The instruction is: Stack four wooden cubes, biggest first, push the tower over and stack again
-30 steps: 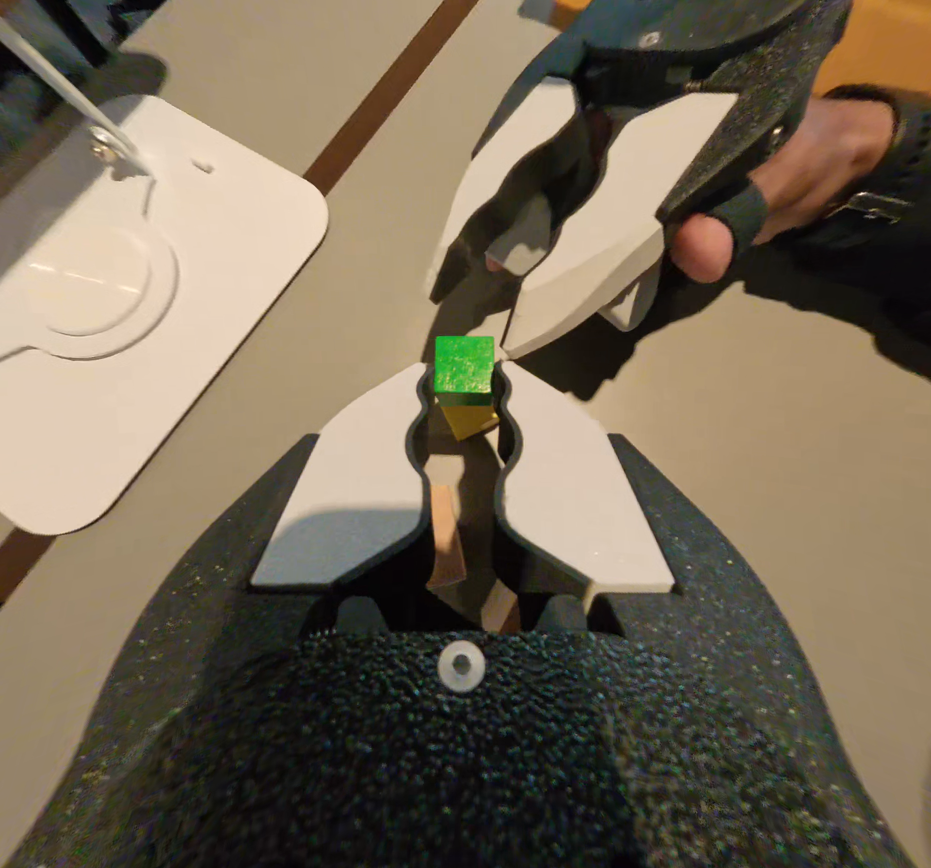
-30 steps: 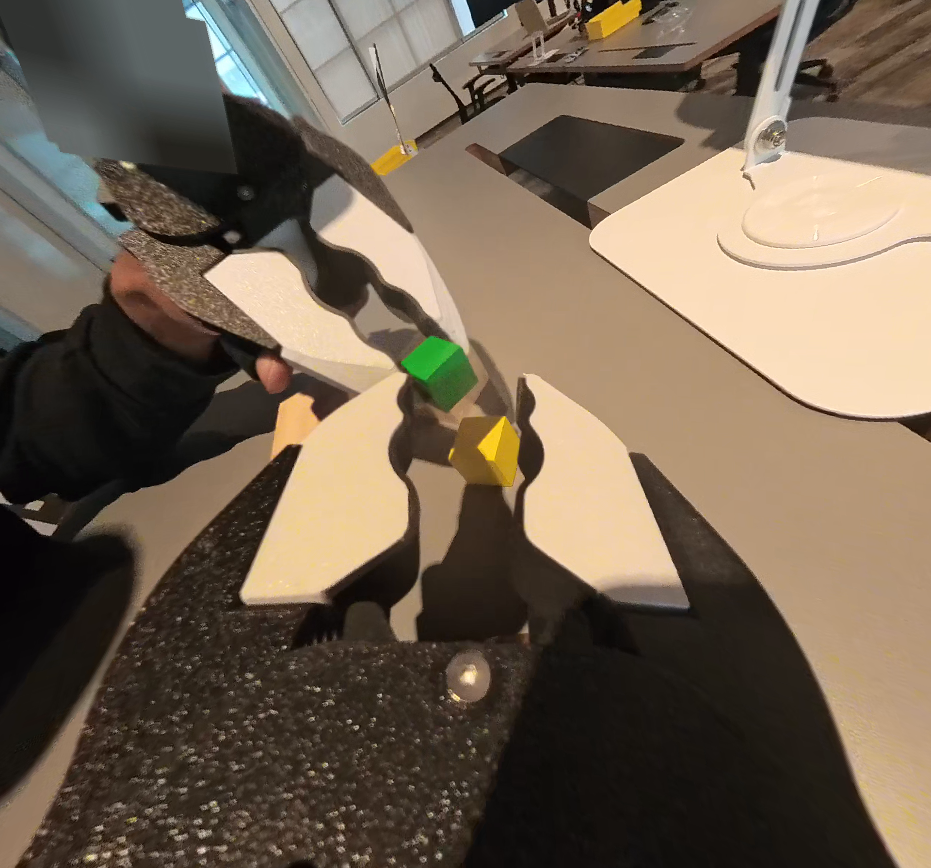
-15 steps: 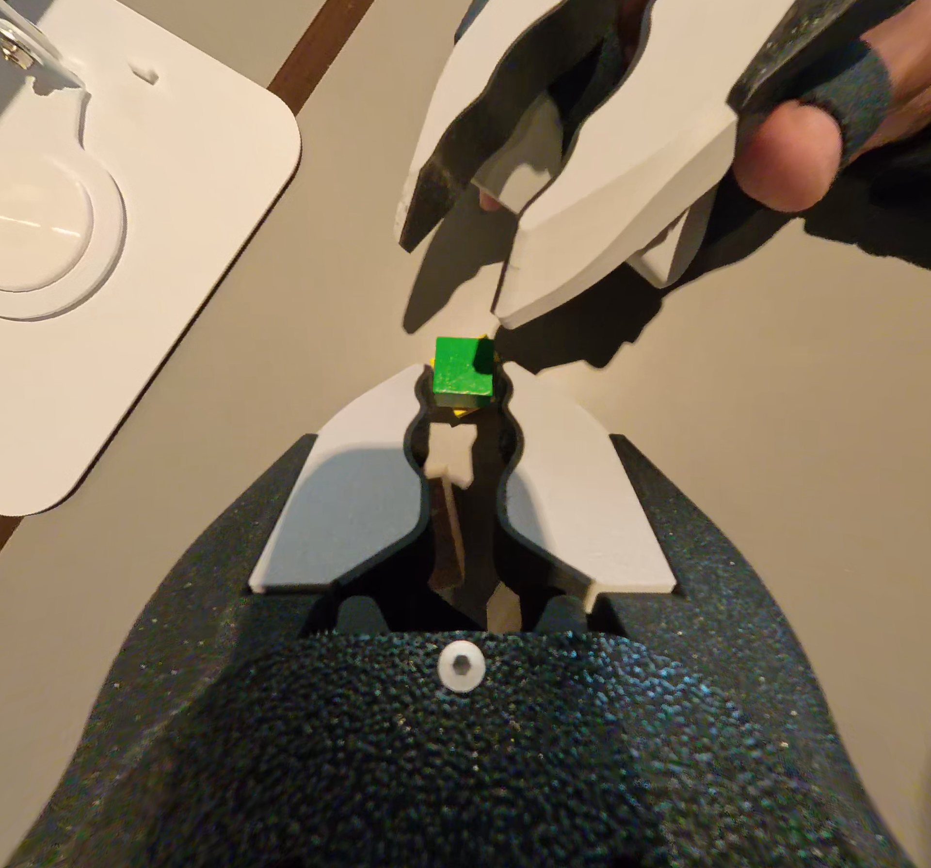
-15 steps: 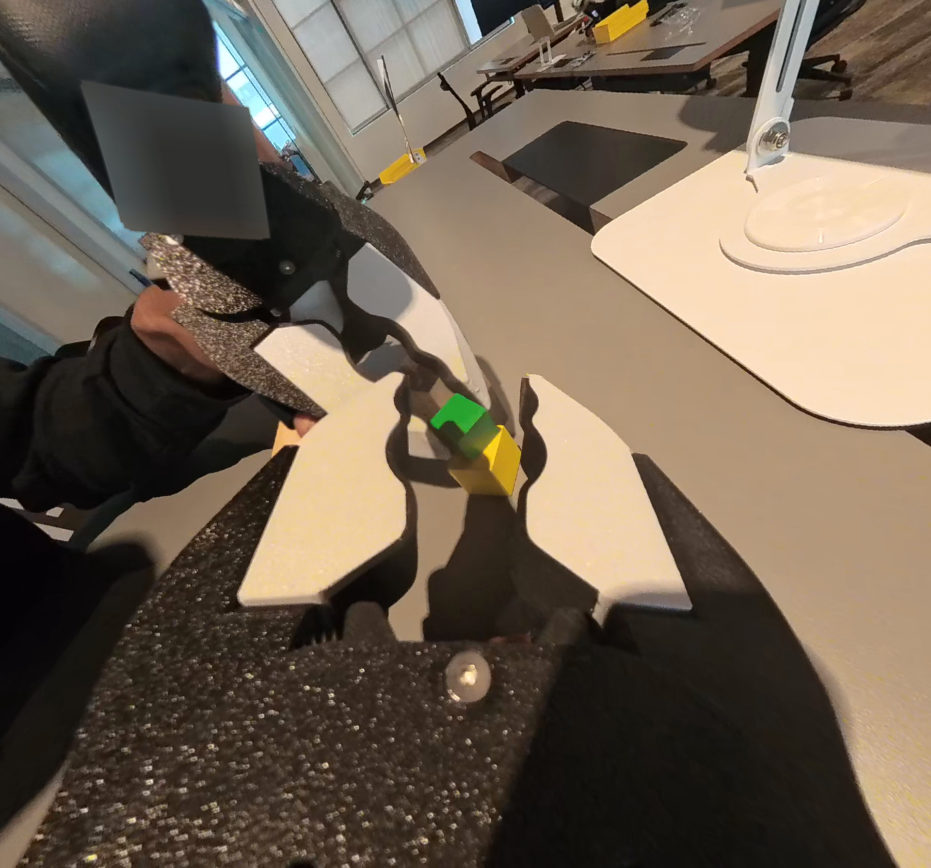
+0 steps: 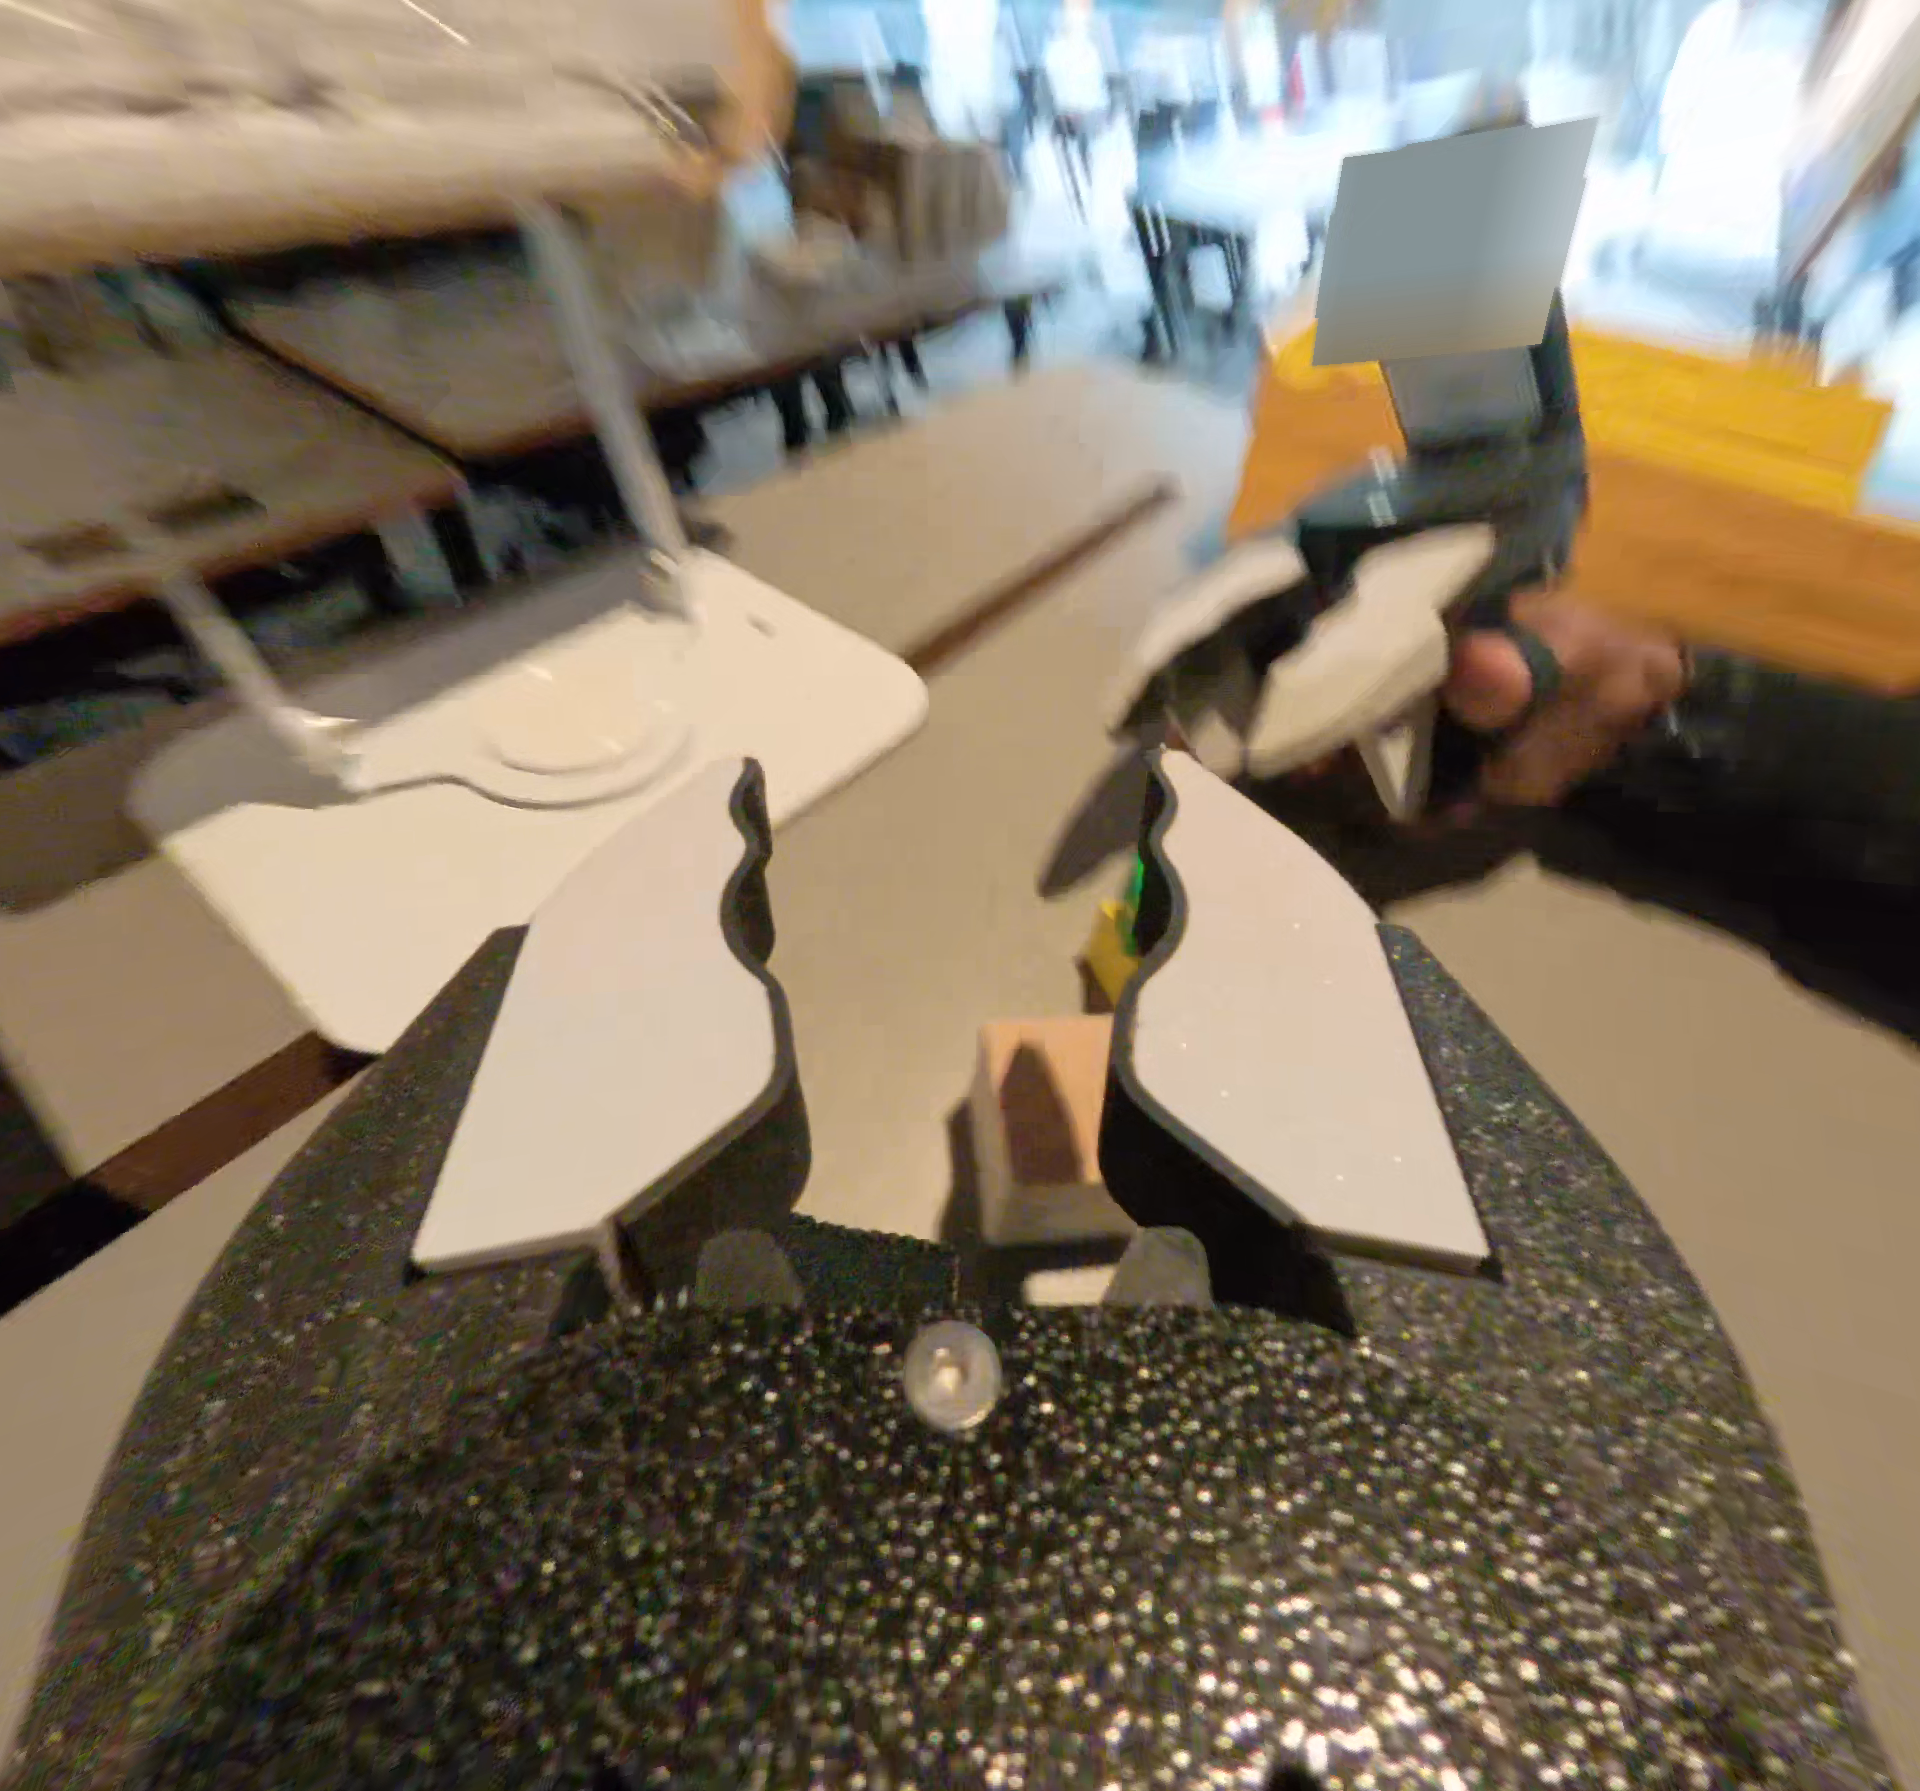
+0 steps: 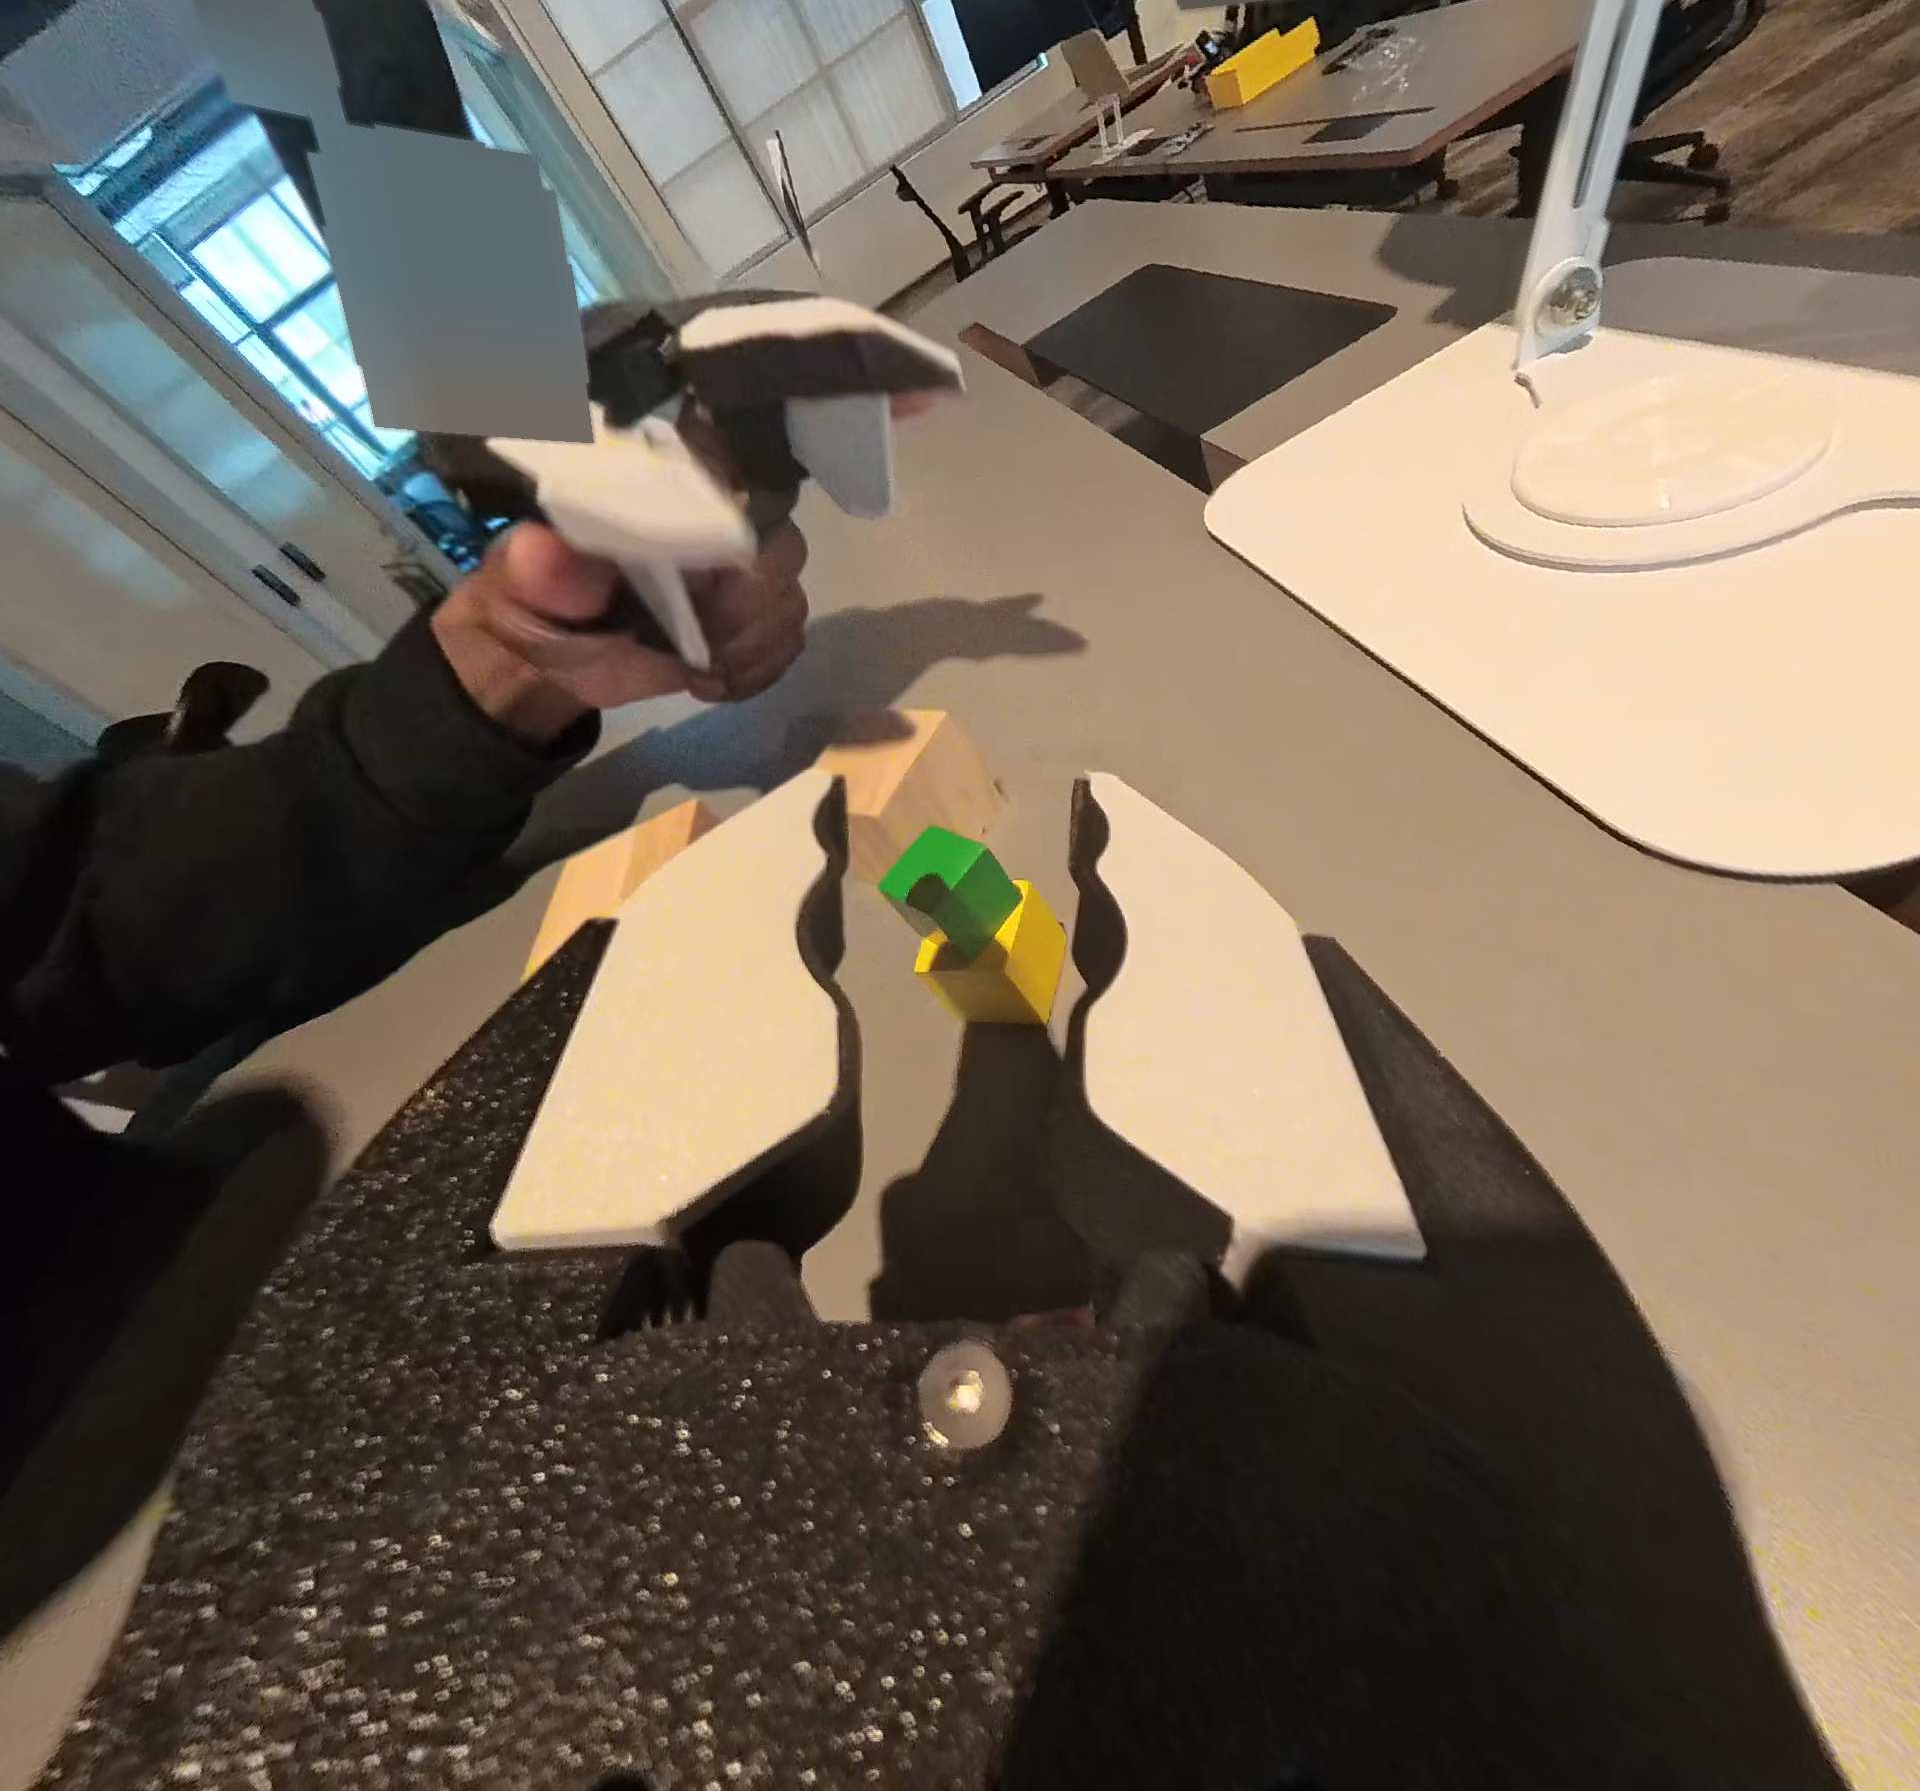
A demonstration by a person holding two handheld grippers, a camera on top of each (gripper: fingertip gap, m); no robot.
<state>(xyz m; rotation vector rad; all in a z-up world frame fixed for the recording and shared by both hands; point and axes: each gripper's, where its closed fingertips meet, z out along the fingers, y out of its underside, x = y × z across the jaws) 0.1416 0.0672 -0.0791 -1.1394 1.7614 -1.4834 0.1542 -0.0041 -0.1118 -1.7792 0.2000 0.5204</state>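
Observation:
In the right wrist view a small green cube (image 6: 951,884) rests askew on a yellow cube (image 6: 997,972) on the grey table. They lie just past my open, empty right gripper (image 6: 956,791). Two bare wooden cubes lie behind, a larger one (image 6: 914,780) and another to the left (image 6: 623,868). My left gripper (image 6: 842,463) hangs open above the table, apart from the cubes. The left wrist view is blurred: the left gripper (image 5: 951,785) is open and empty, with a wooden cube (image 5: 1039,1118) below by its right finger. Slivers of yellow (image 5: 1107,946) and green show beyond it.
A white lamp base (image 6: 1558,598) with a white arm stands at the table's right, and shows at the left in the left wrist view (image 5: 520,785). A dark inset panel (image 6: 1195,349) lies farther back. The person's dark sleeve (image 6: 260,858) reaches in from the left.
My left gripper has let go of the green cube on the yellow cube, opened wide and swung up and away. The right gripper stays open and has drawn back a little.

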